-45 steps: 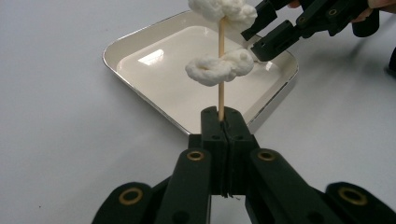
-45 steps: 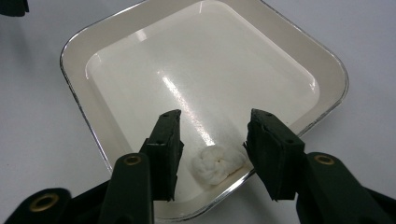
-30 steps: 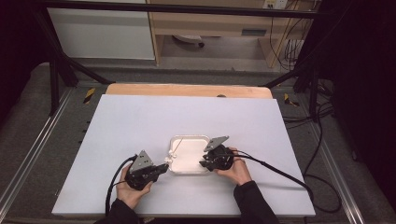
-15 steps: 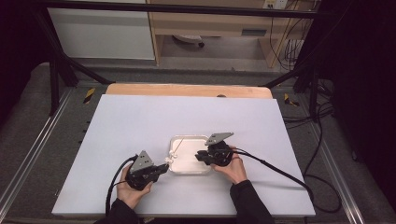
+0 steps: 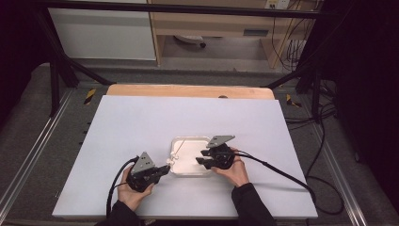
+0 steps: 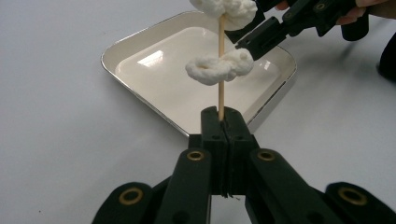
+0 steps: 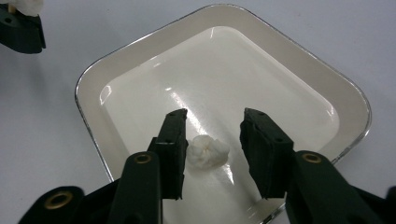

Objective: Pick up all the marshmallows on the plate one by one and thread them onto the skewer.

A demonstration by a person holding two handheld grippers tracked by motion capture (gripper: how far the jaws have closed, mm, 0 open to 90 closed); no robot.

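A: Left tongs status?

B: Pressed together, pinching the wooden skewer at its lower end. In the left gripper view the skewer stands upright from the tips, over the near rim of the tray.

A: What's on the skewer?

B: Two white lumps. The lower lump sits partway up the stick, the upper lump is at the top, cut by the frame edge. Both threaded, apart from each other.

A: Right tongs?

B: Spread, and they've just been opening. A loose white lump lies on the tray floor between the tips, against the left pad in the right gripper view, clear of the other pad. Not gripped.

A: Tray position?

B: In the high view the tray sits on the white worktop, near-centre, towards the person's side. Left tongs at its near-left corner, right tongs over its right half, pointing inward.

A: Tongs touching each other?

B: No. In the left gripper view the right tongs' tips are just beside the lower lump; can't tell if they touch it.
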